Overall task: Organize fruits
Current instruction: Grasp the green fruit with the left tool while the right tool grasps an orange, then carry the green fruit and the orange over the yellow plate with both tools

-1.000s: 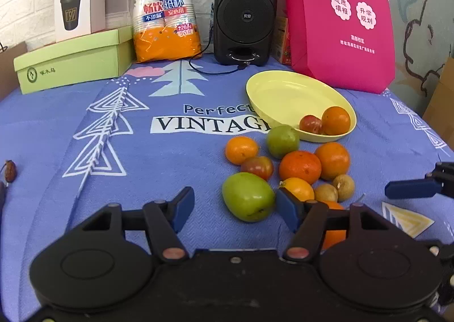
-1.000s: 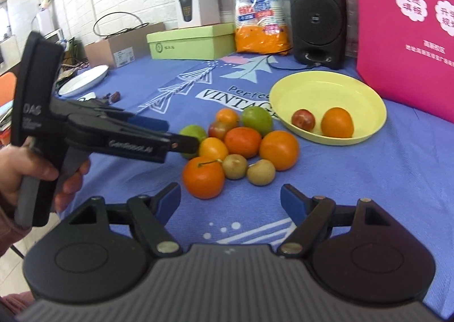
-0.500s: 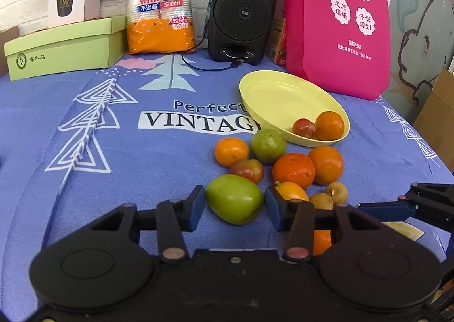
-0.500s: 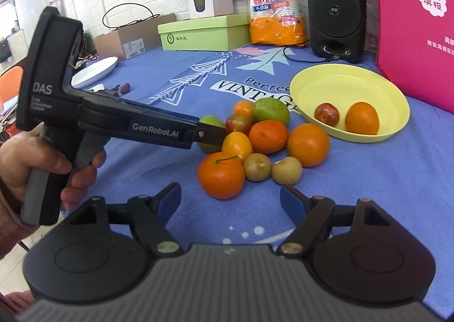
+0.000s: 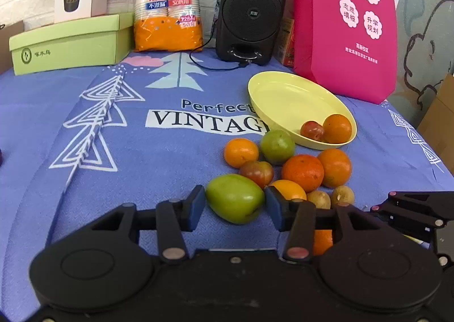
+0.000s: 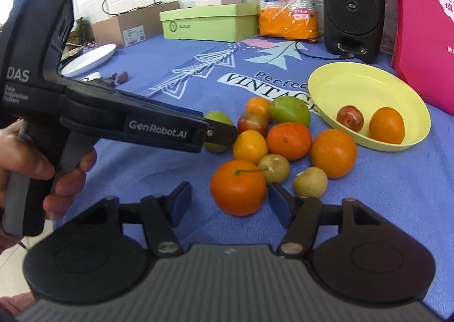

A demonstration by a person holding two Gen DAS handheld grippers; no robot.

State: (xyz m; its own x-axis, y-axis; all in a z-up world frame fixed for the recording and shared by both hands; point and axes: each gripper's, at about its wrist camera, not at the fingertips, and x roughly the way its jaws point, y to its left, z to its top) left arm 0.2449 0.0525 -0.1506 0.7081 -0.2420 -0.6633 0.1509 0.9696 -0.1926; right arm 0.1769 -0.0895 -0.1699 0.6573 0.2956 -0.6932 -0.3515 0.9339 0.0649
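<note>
A pile of fruit lies on the blue-clothed bench (image 5: 159, 168) just in front of a yellow dish (image 5: 286, 94), which already holds a plum (image 5: 312, 130) and an orange (image 5: 337, 128). Behind stand a speaker (image 5: 251, 9), a pink bag (image 5: 344, 23), a cup pack (image 5: 168, 4) and a green box (image 5: 68, 42).

The left gripper (image 5: 235, 202) has its fingers (image 5: 195, 204) on either side of a green mango (image 5: 234, 198); they touch its ends or nearly so, and the jaws are opening a little. The mango lies on the cloth at the near edge of the pile, its long axis running across between the fingers, with a yellow fruit (image 5: 288, 188) crowding the right finger.

The right gripper (image 6: 227, 202) is closing, fingers (image 6: 180, 201) still apart around a stemmed orange (image 6: 238, 187); a brown fruit (image 6: 309, 182) sits just beside the right finger.
</note>
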